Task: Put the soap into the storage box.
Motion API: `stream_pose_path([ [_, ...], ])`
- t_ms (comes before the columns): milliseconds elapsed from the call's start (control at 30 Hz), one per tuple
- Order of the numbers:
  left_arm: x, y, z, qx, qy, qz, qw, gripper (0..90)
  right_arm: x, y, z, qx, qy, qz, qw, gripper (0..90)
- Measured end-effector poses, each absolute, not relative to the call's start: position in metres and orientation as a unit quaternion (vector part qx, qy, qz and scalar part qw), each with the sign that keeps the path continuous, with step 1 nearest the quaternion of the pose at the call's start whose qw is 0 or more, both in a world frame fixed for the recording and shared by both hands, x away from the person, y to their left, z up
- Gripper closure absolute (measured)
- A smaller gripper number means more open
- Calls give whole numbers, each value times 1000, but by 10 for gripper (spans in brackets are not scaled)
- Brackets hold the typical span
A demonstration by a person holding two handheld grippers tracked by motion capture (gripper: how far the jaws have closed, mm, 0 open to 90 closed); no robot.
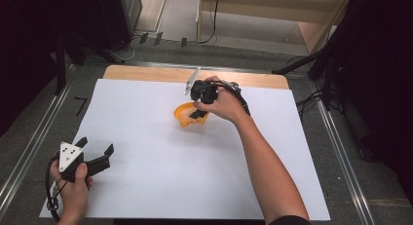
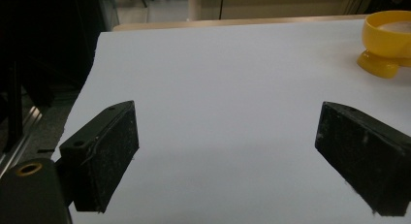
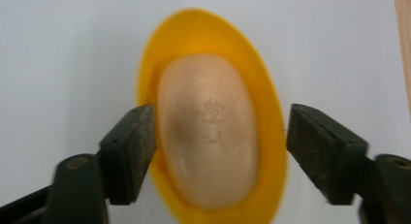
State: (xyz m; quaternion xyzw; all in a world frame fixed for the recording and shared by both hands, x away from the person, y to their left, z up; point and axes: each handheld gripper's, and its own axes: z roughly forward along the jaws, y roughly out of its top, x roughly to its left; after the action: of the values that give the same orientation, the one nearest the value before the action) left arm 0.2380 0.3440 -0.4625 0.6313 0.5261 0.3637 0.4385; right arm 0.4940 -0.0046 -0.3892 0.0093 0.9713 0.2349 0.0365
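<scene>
Now the right gripper (image 3: 220, 153) hangs over the beige egg (image 3: 208, 132) in the yellow plastic egg cup (image 1: 191, 115), centre frame, jaws parted and not clamping; lift straight up. Left gripper (image 2: 225, 158), lower left, gapes empty.

A white sheet (image 1: 146, 137) covers the wooden tabletop (image 1: 146, 72); grey floor (image 1: 253, 30), black cables (image 1: 213, 20) and dark stands (image 1: 63, 59) surround it.

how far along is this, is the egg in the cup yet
Looks done: the egg sits in the yellow cup on the white sheet. In hand: the right gripper hangs over the cup, jaws apart on either side of the egg, the right one clear of it, so it looks let go. Left: probably just pulling that hand away. The left gripper waits open near the sheet's corner.
</scene>
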Motion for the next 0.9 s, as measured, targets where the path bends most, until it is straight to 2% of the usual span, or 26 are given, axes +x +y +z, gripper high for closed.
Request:
stream_pose_path([
  [333, 238, 344, -463, 632, 527, 364, 437, 89, 486, -15, -383, 33, 972, 228, 45, 268],
  [900, 238, 344, -462, 633, 527, 365, 434, 89, 465, -69, -388, 120, 952, 278, 50, 236],
])
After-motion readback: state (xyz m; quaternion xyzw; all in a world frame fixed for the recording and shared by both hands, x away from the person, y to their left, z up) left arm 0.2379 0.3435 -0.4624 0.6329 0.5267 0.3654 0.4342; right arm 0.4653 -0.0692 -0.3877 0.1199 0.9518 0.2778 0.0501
